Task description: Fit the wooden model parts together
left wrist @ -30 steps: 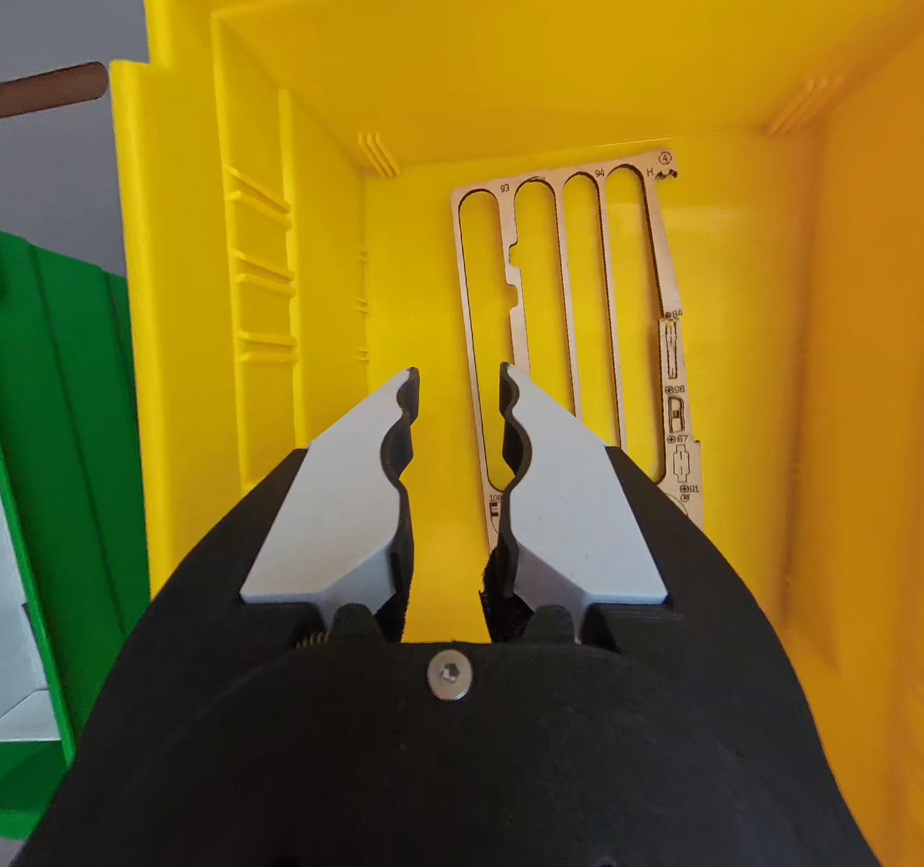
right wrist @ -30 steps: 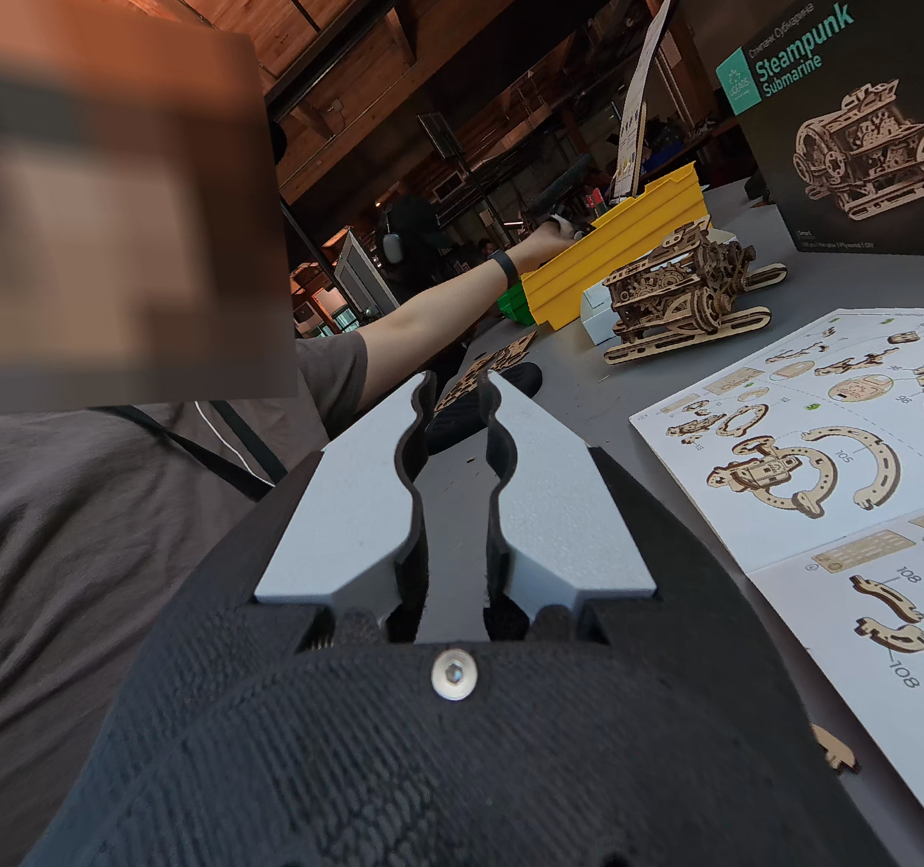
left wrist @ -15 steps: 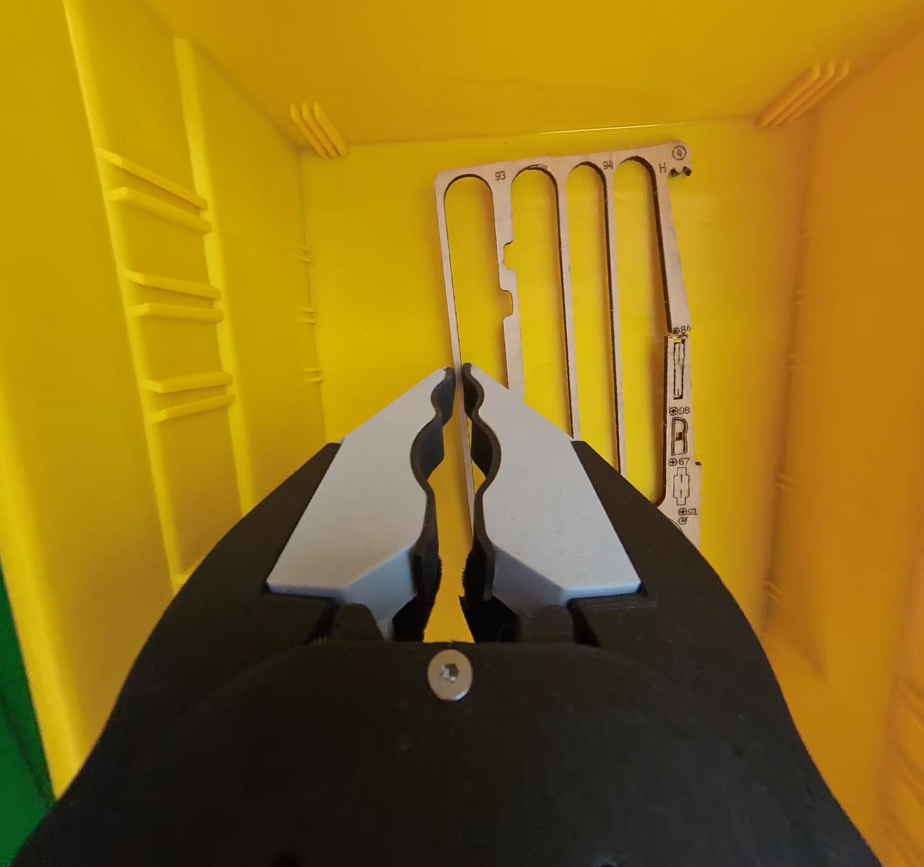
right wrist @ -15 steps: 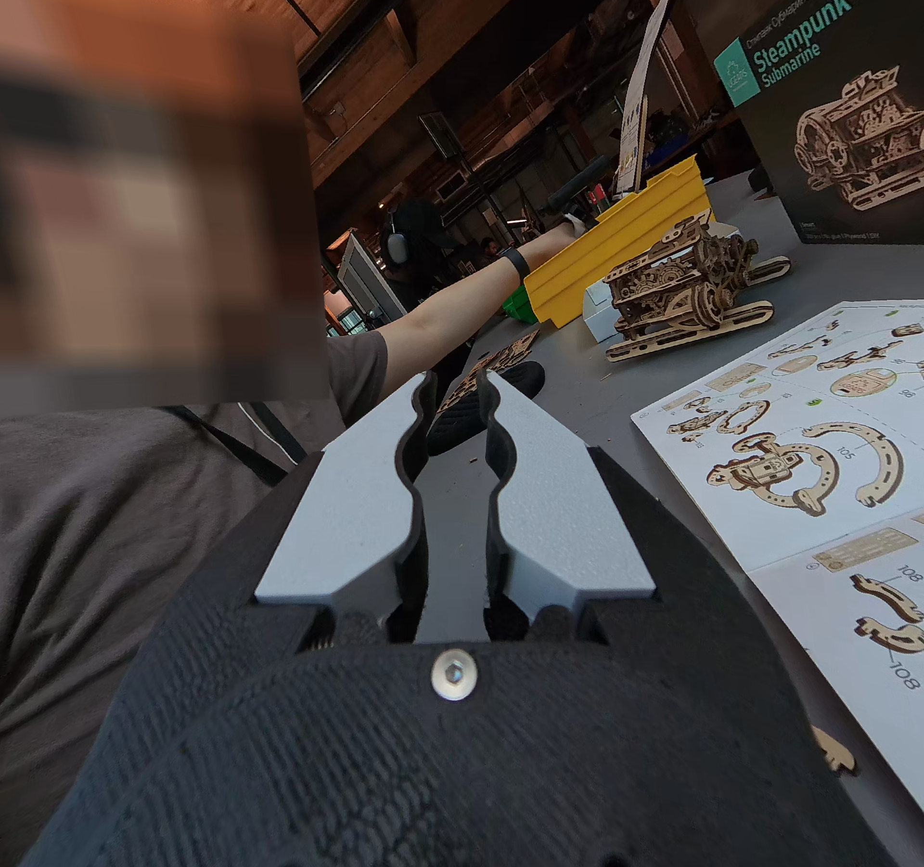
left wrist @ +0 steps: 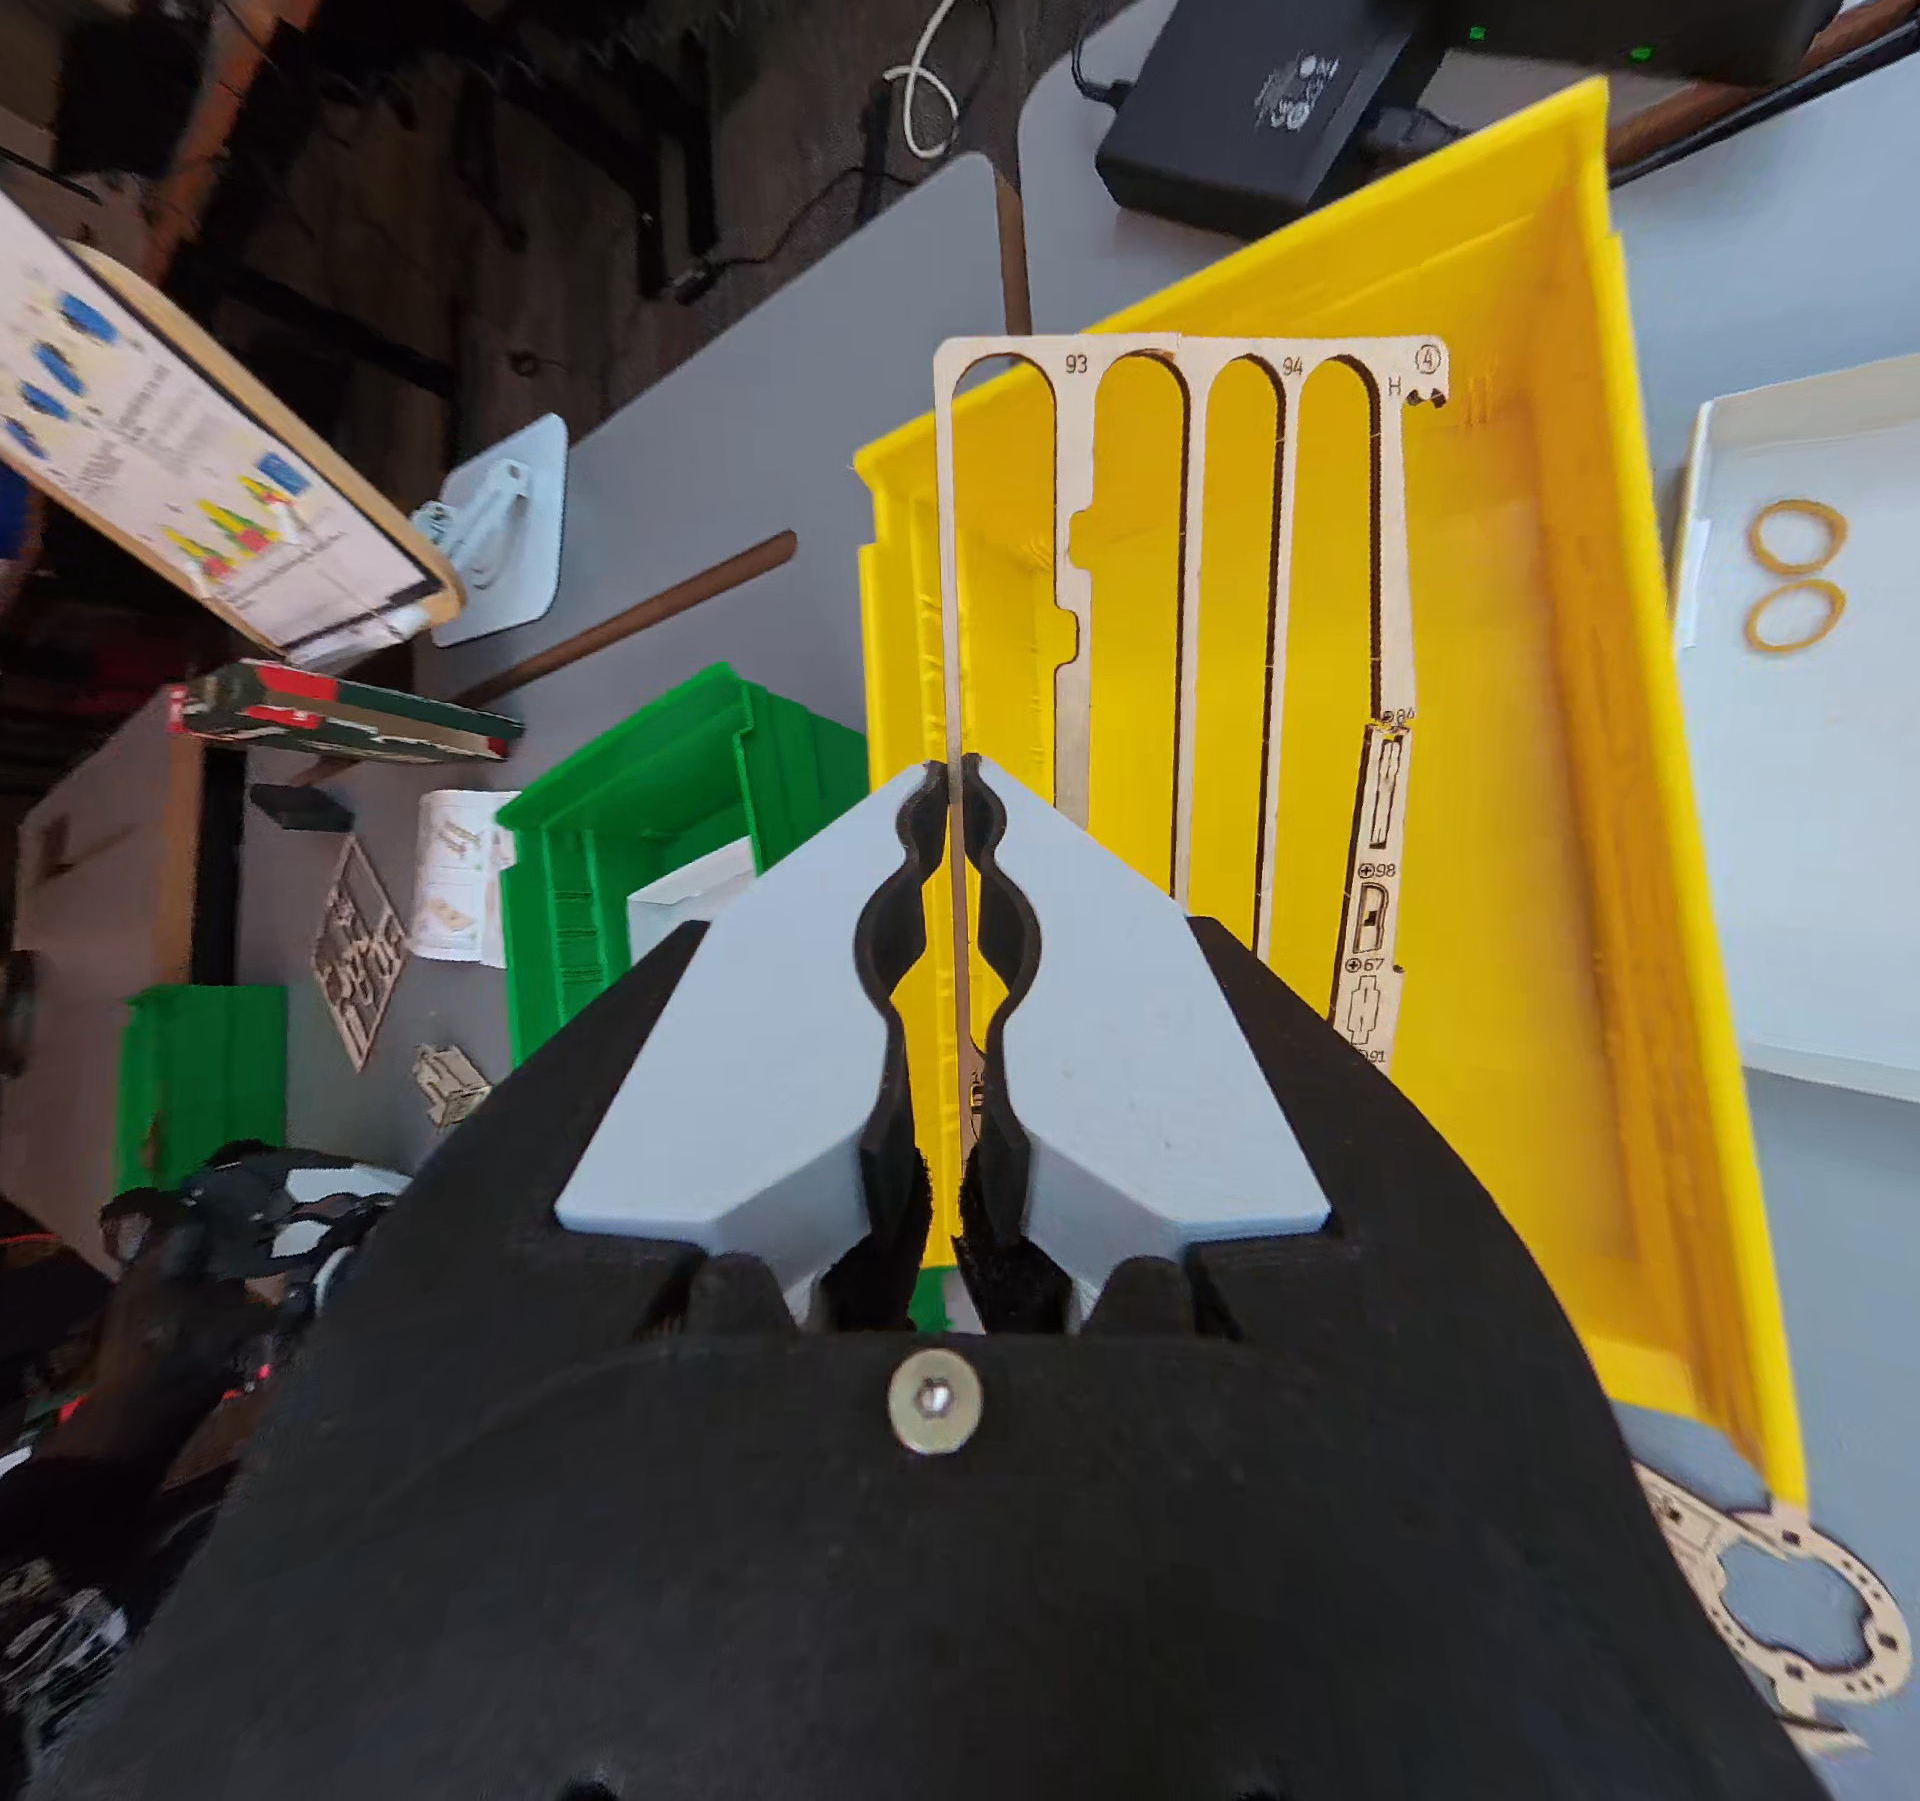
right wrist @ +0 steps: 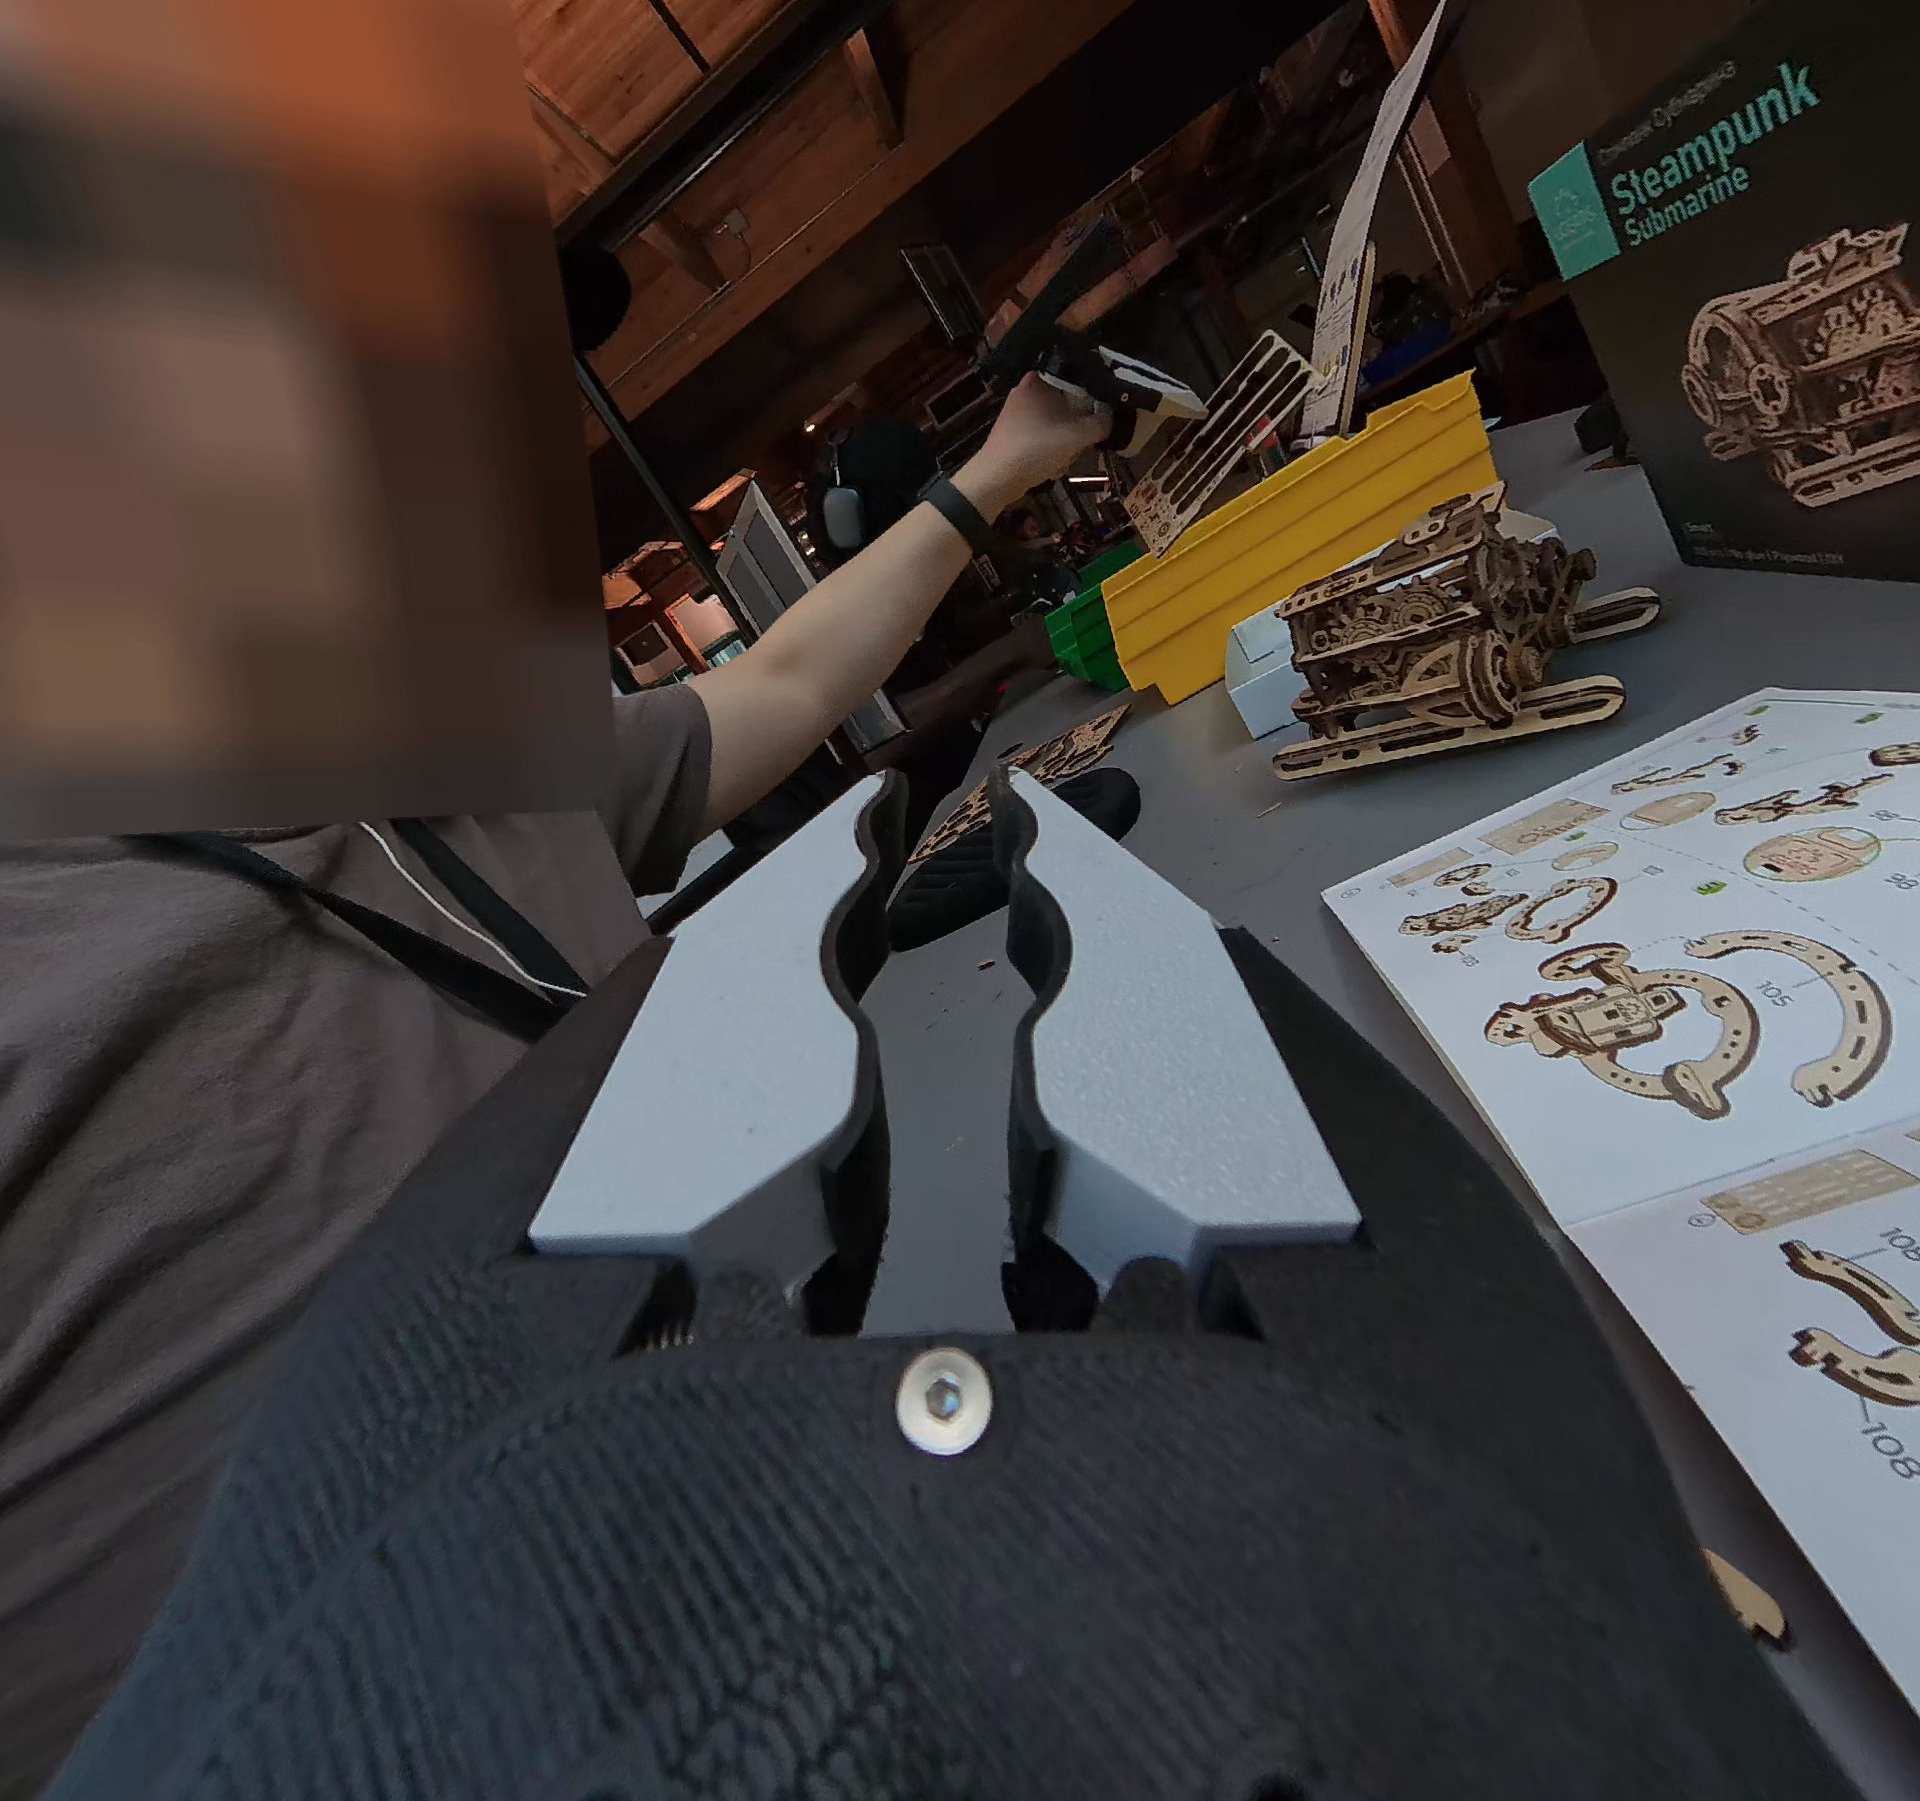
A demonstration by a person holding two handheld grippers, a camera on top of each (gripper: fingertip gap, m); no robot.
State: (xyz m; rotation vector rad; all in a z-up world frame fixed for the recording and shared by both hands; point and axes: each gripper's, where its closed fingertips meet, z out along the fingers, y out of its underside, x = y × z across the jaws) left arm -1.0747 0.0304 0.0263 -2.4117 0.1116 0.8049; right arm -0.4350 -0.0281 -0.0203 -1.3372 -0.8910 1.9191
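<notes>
left tongs (left wrist: 954, 764) clamp wooden sheet (left wrist: 1184, 671) above yellow bin (left wrist: 1558, 816); right tongs (right wrist: 943, 795) parted, empty; model (right wrist: 1444, 639) beside bin, partly built; parts unfitted.

Two grippers (left wrist: 954, 764) (right wrist: 943, 790) were in use, the left clamping one wooden sheet (left wrist: 1184, 671). One yellow bin (left wrist: 1538, 816) and two green bins (left wrist: 665, 816) (left wrist: 197, 1076) stood on the table. Two rubber bands (left wrist: 1795, 536) (left wrist: 1793, 615) lay in one white tray (left wrist: 1829, 920). One wooden model (right wrist: 1444, 629) stood beside one booklet (right wrist: 1662, 972) and one box (right wrist: 1766, 297).

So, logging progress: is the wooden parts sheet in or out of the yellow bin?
Out: the wooden parts sheet hangs above the yellow bin.
</notes>
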